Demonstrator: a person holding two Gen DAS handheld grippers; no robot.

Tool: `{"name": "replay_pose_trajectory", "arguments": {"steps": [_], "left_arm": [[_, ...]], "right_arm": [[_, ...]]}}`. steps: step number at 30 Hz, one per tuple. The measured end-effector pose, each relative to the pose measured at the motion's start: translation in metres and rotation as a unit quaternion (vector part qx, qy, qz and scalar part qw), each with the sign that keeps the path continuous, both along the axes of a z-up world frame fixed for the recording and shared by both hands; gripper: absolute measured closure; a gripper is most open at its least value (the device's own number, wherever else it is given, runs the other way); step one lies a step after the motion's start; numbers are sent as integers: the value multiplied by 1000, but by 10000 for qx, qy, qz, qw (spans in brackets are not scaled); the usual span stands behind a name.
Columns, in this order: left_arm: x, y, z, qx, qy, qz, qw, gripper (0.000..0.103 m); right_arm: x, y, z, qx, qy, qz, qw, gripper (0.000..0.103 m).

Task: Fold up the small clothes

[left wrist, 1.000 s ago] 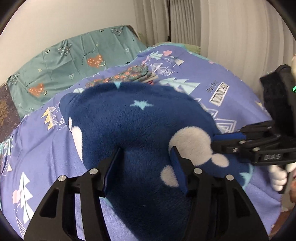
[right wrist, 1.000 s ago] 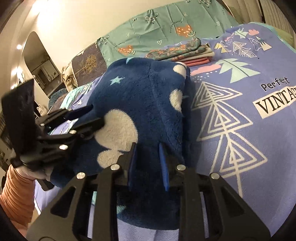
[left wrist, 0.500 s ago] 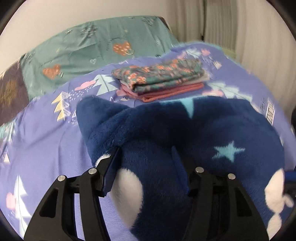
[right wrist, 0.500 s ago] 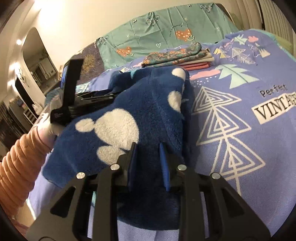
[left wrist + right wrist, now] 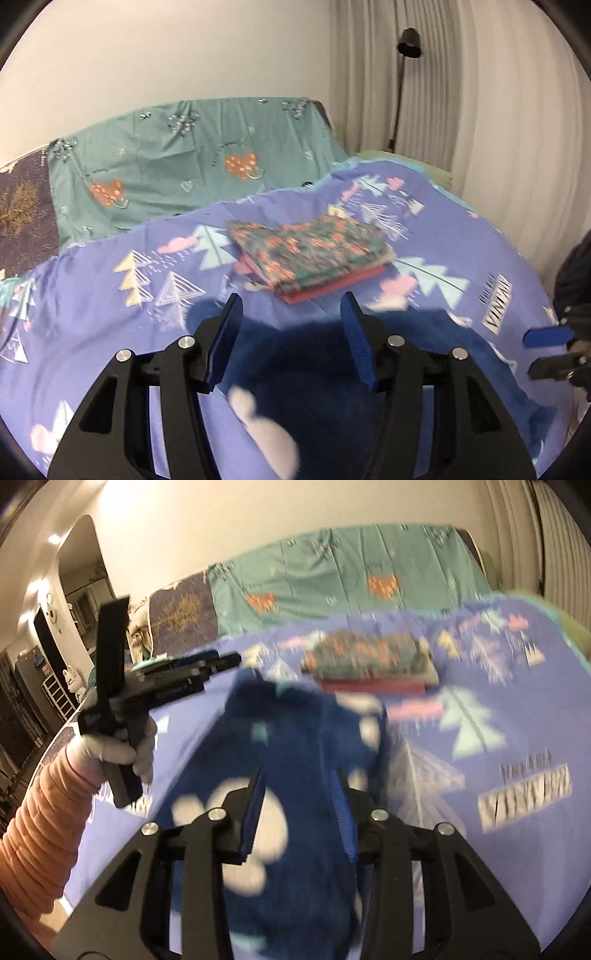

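Observation:
A folded dark blue fleece garment with white blobs and pale stars lies on the purple bedspread; it also shows in the right wrist view. My left gripper is open and empty, raised above the garment's far edge. My right gripper is open and empty above the garment's near part. The left gripper shows from the side in the right wrist view, lifted above the bed. The right gripper's fingers show at the right edge of the left wrist view.
A stack of folded clothes, floral on top and pink below, lies just beyond the fleece and also shows in the right wrist view. A teal sheet covers the headboard. Curtains and a floor lamp stand at the right.
Both grippers have lifted up and back off the fleece. The right gripper's jaws, shut on the fleece before, are now wide open. The garment lies released on the bed.

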State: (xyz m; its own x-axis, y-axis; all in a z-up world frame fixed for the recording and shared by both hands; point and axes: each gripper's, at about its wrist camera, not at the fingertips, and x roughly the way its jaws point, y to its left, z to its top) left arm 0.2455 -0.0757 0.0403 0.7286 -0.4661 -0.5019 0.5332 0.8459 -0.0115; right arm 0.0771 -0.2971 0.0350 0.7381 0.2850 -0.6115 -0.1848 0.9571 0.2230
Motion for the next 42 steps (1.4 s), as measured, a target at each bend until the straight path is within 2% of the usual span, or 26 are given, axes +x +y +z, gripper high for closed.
{"name": "replay_pose_trajectory", "arguments": {"steps": [3,5,7,8,9,10,11,13,16,19,21,23,26,28,30,32,33,34,35,42], "left_arm": [[33,-8,-15,83,438,0,9990,47],[55,-18,-47,546,855,101,9948,47],[66,-26,-87,1025,1034,113,9893,45],[67,-25,-99,984,972,123,9903,45],[70,-20,-102,714,1035,163,9919,46],[72,-19,-102,590,1114,181,9919,46],[72,-21,-102,679,1075,110,9918,45],[73,-26,-101,829,1017,4,9913,45],[75,-23,-102,738,1033,8,9919,44],[70,-21,-94,672,850,59,9941,43],[62,-14,-79,589,708,70,9957,42],[51,-4,-59,343,608,52,9975,42],[20,9,-27,18,322,-270,9991,42],[3,7,-21,88,278,-571,9979,42],[-6,-6,-33,614,329,-718,9950,42],[-2,-21,-66,1317,694,-740,9861,41],[2,-20,-78,1170,772,-720,9875,40],[8,-13,-82,809,969,-653,9899,39],[10,-9,-85,630,1070,-583,9906,39],[-3,-9,-84,622,892,-228,9938,41]], "right_arm": [[38,10,7,24,6,112,9999,64],[69,14,-6,103,266,126,9995,62],[95,18,-37,-274,726,2,9970,58],[111,21,-74,-680,1096,-24,9916,59],[115,20,-92,-707,1088,25,9915,59],[115,11,-95,-432,1036,-12,9937,59],[114,6,-93,-275,1049,-72,9941,59],[114,11,-95,-447,989,-85,9941,59],[115,15,-95,-539,1006,-101,9934,59],[112,16,-92,-520,971,-86,9939,59],[113,14,-92,-537,935,-77,9941,59],[111,13,-90,-521,933,-91,9942,59],[111,13,-90,-523,929,-95,9943,59],[110,13,-90,-528,920,-100,9943,59],[110,13,-89,-515,913,-101,9944,58],[110,12,-89,-494,907,-103,9946,58],[110,12,-90,-473,927,-123,9945,58],[110,12,-91,-479,929,-142,9944,58],[110,12,-91,-461,937,-143,9944,58],[110,14,-90,-517,930,-116,9943,58]]}}
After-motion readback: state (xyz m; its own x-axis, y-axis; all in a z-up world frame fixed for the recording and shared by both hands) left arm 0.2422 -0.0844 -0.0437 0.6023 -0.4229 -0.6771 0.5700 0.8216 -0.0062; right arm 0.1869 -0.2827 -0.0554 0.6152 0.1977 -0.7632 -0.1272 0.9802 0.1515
